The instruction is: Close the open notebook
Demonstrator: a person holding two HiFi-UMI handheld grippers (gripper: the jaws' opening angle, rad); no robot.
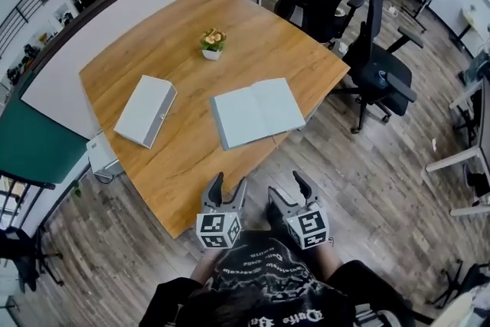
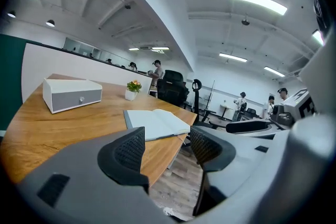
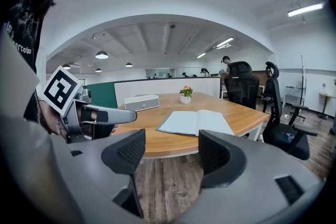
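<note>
The notebook (image 1: 257, 112) lies open and flat on the wooden table (image 1: 176, 172), showing two pale blue-grey pages with a darker cover edge along its left and near sides. It sits toward the table's near right edge, at about 12 o'clock from the two grippers, and its near right corner reaches that edge; whether it overhangs cannot be told. In the head view its long axis runs roughly from 8 to 2 o'clock, and the spine fold crosses it from about 11 to 5 o'clock. Any writing on the pages is too small to make out. A grey box (image 1: 145, 110) lies at 9 o'clock from the notebook, well apart, and a small potted plant (image 1: 213, 43) stands at 11 o'clock. The left gripper (image 1: 230, 184) and right gripper (image 1: 287, 186) hang side by side off the table's near edge, both with jaws apart and nothing between them. The marker cubes hide the person's hands, and the frame cuts off the body.
</note>
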